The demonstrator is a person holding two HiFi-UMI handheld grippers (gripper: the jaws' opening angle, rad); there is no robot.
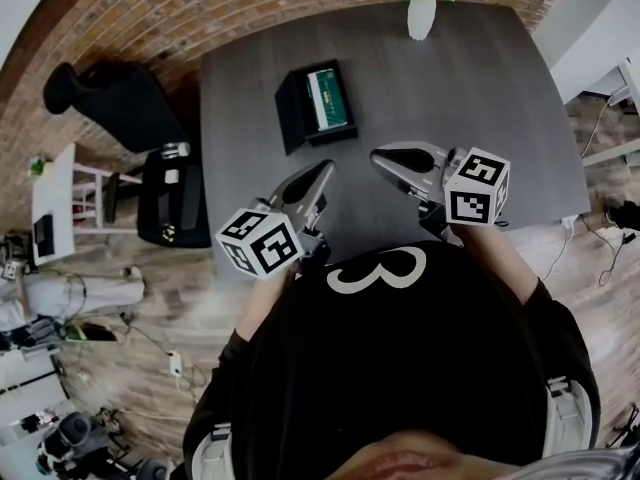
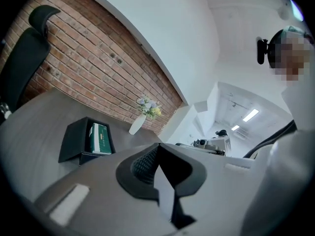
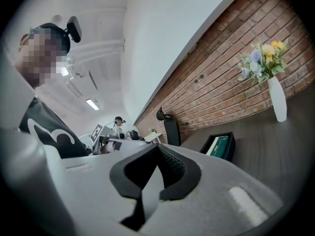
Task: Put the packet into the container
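Observation:
A black open container (image 1: pixel 292 111) sits on the dark grey table (image 1: pixel 460 98), left of its middle. A green and white packet (image 1: pixel 326 98) lies inside it. My left gripper (image 1: pixel 327 167) hovers just short of the container, pointing at it, jaws shut and empty. My right gripper (image 1: pixel 377 154) hangs beside it to the right, also shut on nothing. The left gripper view has the container (image 2: pixel 74 140) and packet (image 2: pixel 100 137) ahead of the closed left gripper (image 2: pixel 158 148). From the right gripper (image 3: pixel 157 149), the container (image 3: pixel 227 151) with the packet (image 3: pixel 219 145) shows further off.
A white vase of flowers (image 1: pixel 421 12) stands at the table's far edge. A black office chair (image 1: pixel 110 96) and a cluttered stand (image 1: pixel 172 203) are left of the table. A brick wall (image 2: pixel 83 68) runs behind. The person's dark-clothed body fills the near edge.

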